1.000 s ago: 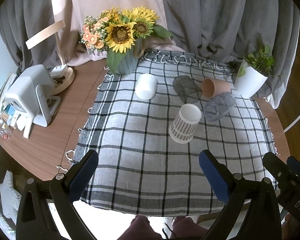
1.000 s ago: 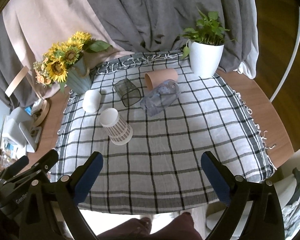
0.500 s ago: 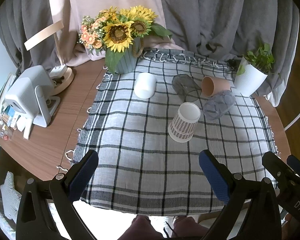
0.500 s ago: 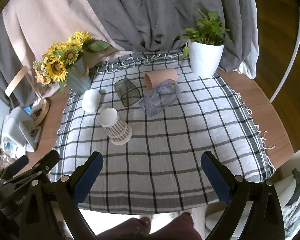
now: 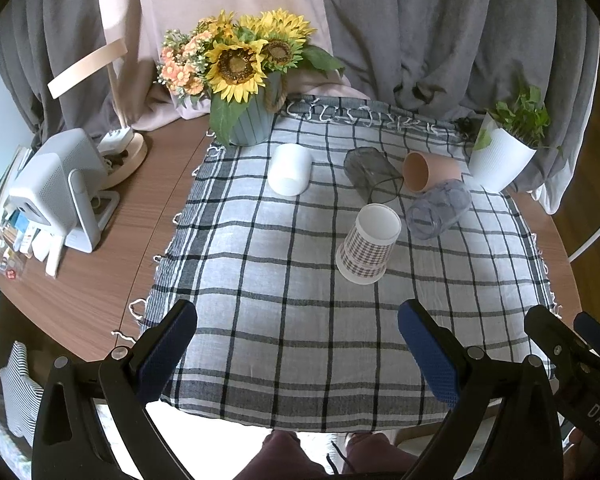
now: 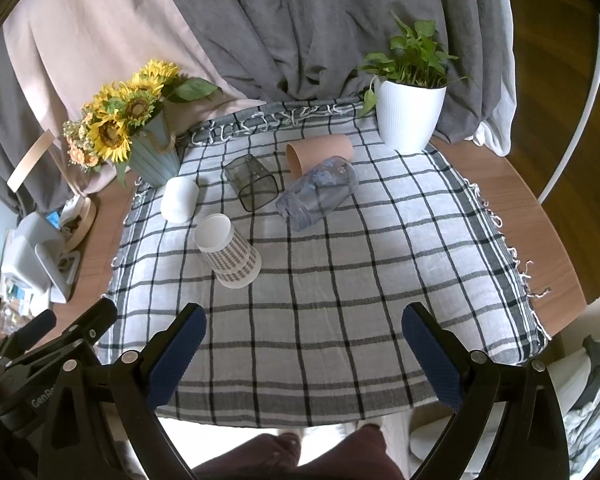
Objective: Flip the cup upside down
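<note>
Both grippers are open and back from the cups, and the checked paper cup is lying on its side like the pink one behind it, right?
Not quite. The checked paper cup stands mouth-down on the cloth, as the left wrist view shows. The pink cup does lie on its side; the left gripper and right gripper are open.

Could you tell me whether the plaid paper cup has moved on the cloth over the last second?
No. The plaid paper cup still sits on the same squares of the checked cloth, beside the white cup.
</note>
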`<state>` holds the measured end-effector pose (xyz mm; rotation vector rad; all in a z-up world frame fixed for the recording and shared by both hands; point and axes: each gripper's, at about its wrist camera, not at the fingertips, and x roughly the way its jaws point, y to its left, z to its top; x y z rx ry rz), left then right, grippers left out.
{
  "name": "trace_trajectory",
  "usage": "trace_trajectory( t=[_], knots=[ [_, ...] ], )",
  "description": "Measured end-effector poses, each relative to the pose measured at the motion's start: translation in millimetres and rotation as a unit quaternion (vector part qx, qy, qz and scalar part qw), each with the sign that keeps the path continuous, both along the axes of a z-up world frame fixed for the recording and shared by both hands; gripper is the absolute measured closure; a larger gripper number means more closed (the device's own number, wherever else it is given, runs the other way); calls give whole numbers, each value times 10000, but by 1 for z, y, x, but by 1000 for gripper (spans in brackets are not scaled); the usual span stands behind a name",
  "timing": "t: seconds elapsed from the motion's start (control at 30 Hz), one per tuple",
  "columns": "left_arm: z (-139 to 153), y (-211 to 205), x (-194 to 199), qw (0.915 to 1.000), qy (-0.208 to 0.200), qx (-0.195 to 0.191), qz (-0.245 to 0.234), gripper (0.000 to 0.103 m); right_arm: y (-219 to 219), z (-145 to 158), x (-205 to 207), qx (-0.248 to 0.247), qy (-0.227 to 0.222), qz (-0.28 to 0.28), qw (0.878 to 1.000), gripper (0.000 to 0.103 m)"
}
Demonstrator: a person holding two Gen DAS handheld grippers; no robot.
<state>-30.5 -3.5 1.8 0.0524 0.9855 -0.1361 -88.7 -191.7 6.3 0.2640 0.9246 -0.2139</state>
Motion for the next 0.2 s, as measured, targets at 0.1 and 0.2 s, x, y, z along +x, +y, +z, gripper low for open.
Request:
trace_trajectory(
  t=[0.1,0.2],
  knots=[
    [-1,-1,1,10000,9,-4,-5,0,0,0,0,2,9,3,10000,4],
    [-2,-1,1,10000,13,-5,0,0,-1,-2,0,9,22,6,10000,4]
  ],
)
